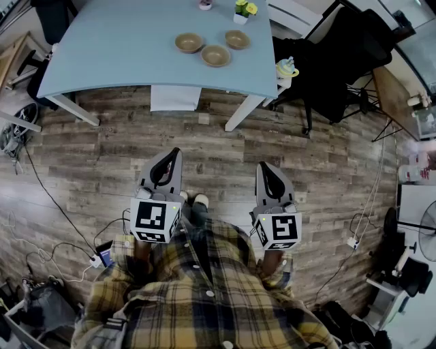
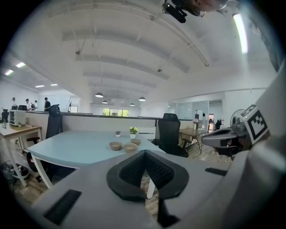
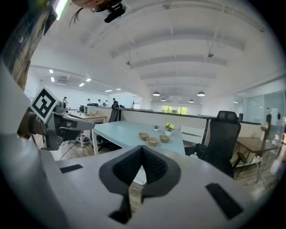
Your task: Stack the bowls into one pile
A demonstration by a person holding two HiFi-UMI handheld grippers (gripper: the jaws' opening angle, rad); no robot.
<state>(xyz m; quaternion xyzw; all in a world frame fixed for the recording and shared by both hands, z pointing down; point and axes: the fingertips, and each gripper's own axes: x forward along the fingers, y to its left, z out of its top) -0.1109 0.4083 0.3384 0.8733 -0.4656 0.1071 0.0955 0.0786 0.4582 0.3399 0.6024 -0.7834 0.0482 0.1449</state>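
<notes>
Left hand-held gripper (image 1: 172, 157): jaws clenched, pads pressed flat together, nothing between them. It is held in front of the person's plaid shirt (image 1: 204, 300), over the wooden floor (image 1: 204, 140), and points toward 12 o'clock, tilted slightly downward.

Right hand-held gripper (image 1: 265, 168): jaws likewise clenched and empty. It sits at 3 o'clock of the left unit, roughly level with it and parallel to it, with a gap between the two.

Table (image 1: 116, 41): pale blue top on white legs, located at 12 o'clock of both units and well apart from them. A strip of bare floor lies between.

Bowls: three brown bowls stand upright on the far right part of the table, each resting singly on the surface, in a tight triangle.
- Middle bowl (image 1: 215, 55): nearest the person.
- Left bowl (image 1: 189, 43): at 10 o'clock of the middle bowl, just beside it.
- Right bowl (image 1: 237, 39): at 2 o'clock of the middle bowl, just beside it.

Flower pot (image 1: 242, 10): white, with yellow blooms, at 12 o'clock of the right bowl. A smaller pot (image 1: 205, 4) stands at 9 o'clock of it.

Office chair (image 1: 340, 61): black, at 3 o'clock of the table.
</notes>
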